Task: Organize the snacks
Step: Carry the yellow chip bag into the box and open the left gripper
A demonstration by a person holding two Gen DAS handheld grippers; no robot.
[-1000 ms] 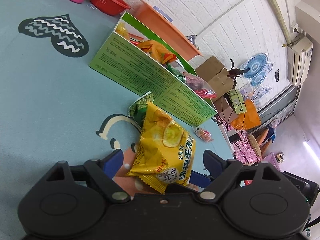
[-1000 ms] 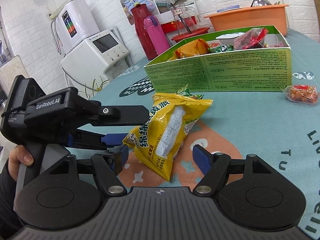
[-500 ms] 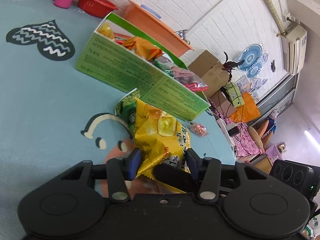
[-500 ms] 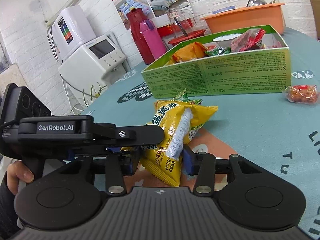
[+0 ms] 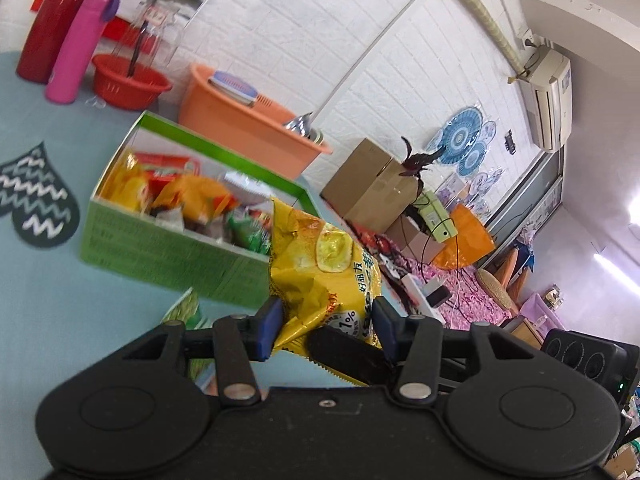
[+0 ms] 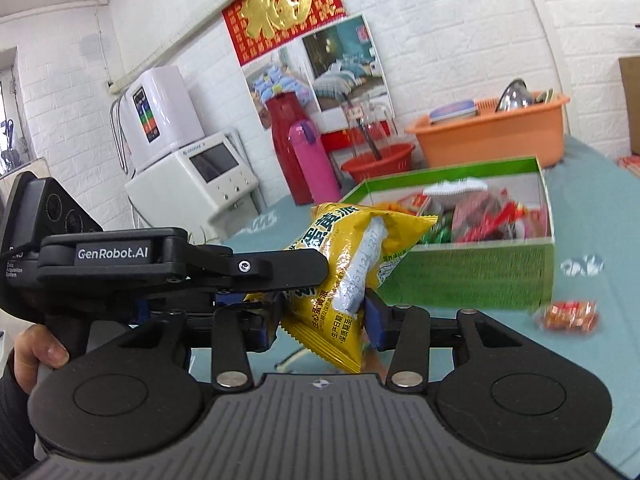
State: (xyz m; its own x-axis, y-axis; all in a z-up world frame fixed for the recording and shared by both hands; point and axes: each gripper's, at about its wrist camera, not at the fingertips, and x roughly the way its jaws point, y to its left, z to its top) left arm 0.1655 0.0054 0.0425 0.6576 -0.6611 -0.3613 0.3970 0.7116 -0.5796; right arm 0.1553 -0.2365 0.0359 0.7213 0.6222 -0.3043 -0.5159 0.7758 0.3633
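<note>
Left wrist view, lower centre: the left claw is narrowed on the lower end of a yellow snack bag, its blue pads pressing the crinkled foil from both sides. The bag is raised clear of the teal worktop and stands in front of the right end of the green box. The box, at centre left of the frame, is open at the top and filled with mixed snack packets. A green packet lies on the worktop at the lower left of the box, partly hidden behind the claw's linkage. A dark finger of the other tool crosses the bag's lower edge.

Right wrist view, lower centre: the right claw is likewise closed on the same bag, gripping it from the opposite face, where a white seam runs along its back. The left tool enters from the left edge of the frame, carried by a hand at lower left, and its finger reaches the bag's left side. The green box sits at centre right, behind the bag. A small red-orange packet lies on the worktop just below the box's right corner.

Background, upper part of both views: a pink bottle, a red basket and an orange tub.
</note>
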